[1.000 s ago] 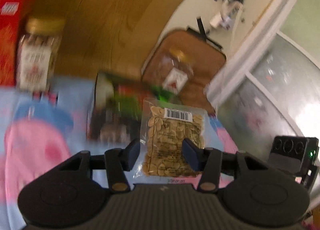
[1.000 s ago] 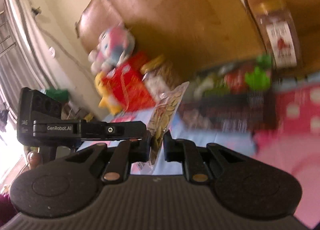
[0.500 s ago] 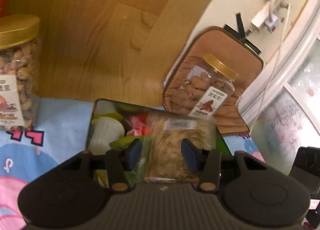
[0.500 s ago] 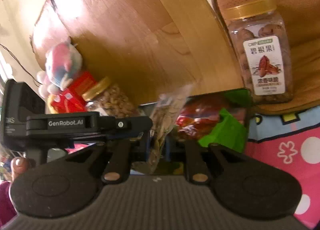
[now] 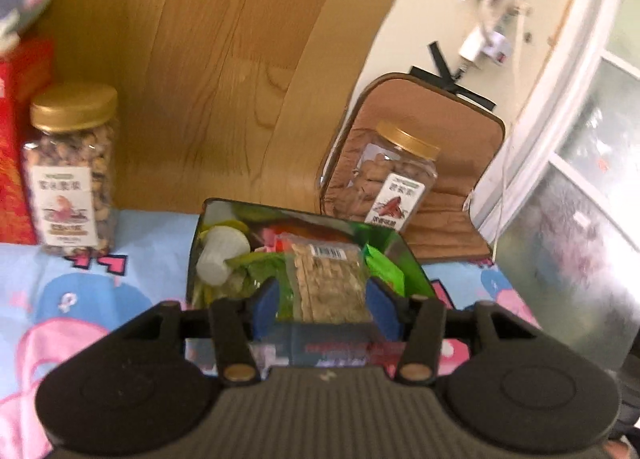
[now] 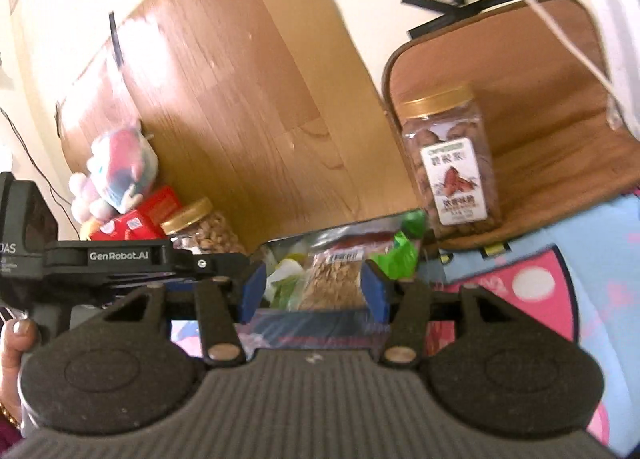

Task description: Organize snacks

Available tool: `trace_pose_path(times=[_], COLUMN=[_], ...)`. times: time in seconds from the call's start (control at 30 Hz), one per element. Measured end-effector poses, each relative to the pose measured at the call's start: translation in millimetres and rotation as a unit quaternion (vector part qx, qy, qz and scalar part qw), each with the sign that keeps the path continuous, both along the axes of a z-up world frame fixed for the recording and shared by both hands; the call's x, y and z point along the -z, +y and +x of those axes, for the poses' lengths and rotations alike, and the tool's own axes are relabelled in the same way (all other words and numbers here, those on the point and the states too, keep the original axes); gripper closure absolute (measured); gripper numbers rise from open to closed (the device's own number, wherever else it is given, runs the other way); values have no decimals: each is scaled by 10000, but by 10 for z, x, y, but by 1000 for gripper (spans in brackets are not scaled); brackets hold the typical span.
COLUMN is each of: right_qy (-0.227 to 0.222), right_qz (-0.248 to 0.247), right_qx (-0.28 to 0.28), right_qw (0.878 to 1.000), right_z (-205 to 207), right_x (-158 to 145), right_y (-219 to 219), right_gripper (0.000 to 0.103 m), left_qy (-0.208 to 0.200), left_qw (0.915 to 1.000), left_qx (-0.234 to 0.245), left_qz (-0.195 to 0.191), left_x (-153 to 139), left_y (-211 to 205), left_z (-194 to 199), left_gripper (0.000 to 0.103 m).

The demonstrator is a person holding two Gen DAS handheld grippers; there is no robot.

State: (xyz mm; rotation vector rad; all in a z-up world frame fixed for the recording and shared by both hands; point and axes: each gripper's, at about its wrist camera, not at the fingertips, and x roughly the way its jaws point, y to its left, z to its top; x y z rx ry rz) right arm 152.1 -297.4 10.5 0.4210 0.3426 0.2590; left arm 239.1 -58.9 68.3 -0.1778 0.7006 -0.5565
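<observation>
The clear seed packet (image 5: 328, 283), light, soft and crinkly, is seen lying in the snack tin (image 5: 404, 247); an edge is best pinched. Right tongs (image 6: 314, 291) have just been opened; left tongs (image 5: 326, 309) are released.

A wooden panel (image 5: 224, 71) leans against a cream wall (image 5: 420, 19) marked with black tape (image 5: 444, 67). A frosted window (image 5: 592, 163) glows at the right of the frame.

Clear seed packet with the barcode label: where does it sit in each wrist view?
Left wrist: clear seed packet with the barcode label lower centre, lying in the open snack tin.
Right wrist: packet centre, slightly below middle, in the same tin.
Shared landmark: gold-lidded clear nut jar against the brown cushion behind the tin.
</observation>
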Motion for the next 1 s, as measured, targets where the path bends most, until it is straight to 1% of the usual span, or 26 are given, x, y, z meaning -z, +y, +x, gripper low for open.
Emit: trace_pose_path(times=[0.07, 0.17, 0.33, 0.43, 0.5, 0.53, 0.63, 0.67, 0.7, 0.73, 0.77, 0.8, 0.87, 1.0], right_qy=[-5, 138, 395, 457, 466, 473, 476, 474, 473, 463, 427, 386, 317, 295], right_qz=[95, 243, 320, 347, 362, 381, 404, 403, 409, 426, 454, 473, 463, 490], right_qx=[60, 116, 54, 72, 124, 140, 196, 200, 201, 218, 256, 295, 347, 341], right_qw=[9999, 9995, 9987, 9983, 9982, 9981, 9979, 9979, 9978, 9978, 9977, 9977, 9978, 9978], right_z=[-176, -360, -598, -746, -828, -860, -945, -971, -992, -1021, -1051, -1082, -1133, -1197], right_x=[54, 116, 143, 153, 152, 148, 141, 139, 139, 139, 139, 140, 134, 112], right_y=[4, 67, 172, 228, 259, 272, 315, 334, 352, 371, 387, 403, 436, 480], right_gripper=[48, 48, 48, 41, 35, 34, 29, 28, 25, 23, 16, 12, 11, 7], left_qy=[-141, -275, -383, -430, -409, -384, -426, -474, -526, -583, -652, -748, -873, -929], left_qw=[9997, 9980, 9938, 9908, 9897, 9896, 9879, 9868, 9856, 9848, 9838, 9821, 9795, 9777], left_qx=[-83, -277, -523, -629, -709, -751, -851, -893, -943, -987, -1032, -1097, -1129, -1208], left_qz=[198, 496, 899, 1119, 1172, 1169, 1227, 1266, 1300, 1308, 1312, 1337, 1419, 1443], left_x=[-22, -6, 89, 161, 207, 230, 271, 275, 274, 266, 254, 239, 211, 184], left_y=[-15, -38, -35, -13, 26, 53, 112, 127, 147, 168, 184, 199, 219, 253], left_z=[-225, -503, -875, -1055, -1141, -1186, -1304, -1340, -1382, -1423, -1458, -1505, -1568, -1670], left_gripper=[54, 52, 50, 46, 46, 45, 40, 35, 24, 18, 9, 8, 7, 3])
